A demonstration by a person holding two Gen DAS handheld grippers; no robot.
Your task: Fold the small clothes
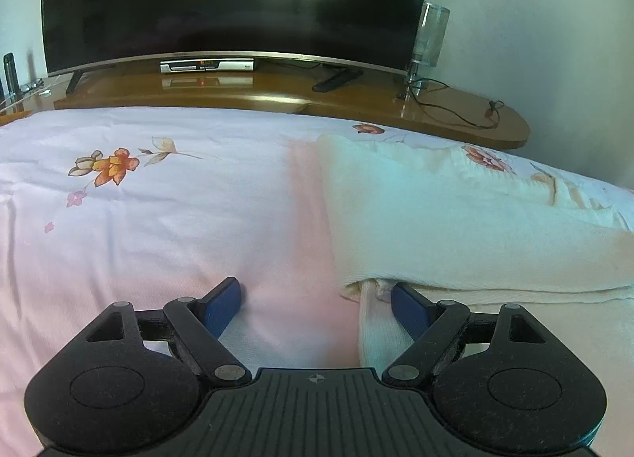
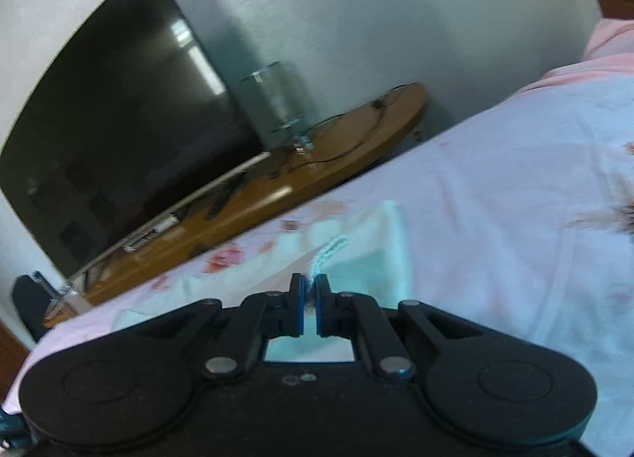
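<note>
- Knit garment (image 1: 455,219), white, lies folded on the floral bedsheet (image 1: 158,219), ahead and right of the left gripper (image 1: 317,298).
- Left gripper: jaws spread wide; right blue pad (image 1: 410,308) touches the garment's near edge.
- Right gripper (image 2: 311,298): jaws clenched on a knit garment edge (image 2: 329,255).
- Beyond the bed: wooden TV stand (image 1: 356,100), television (image 1: 237,1).
</note>
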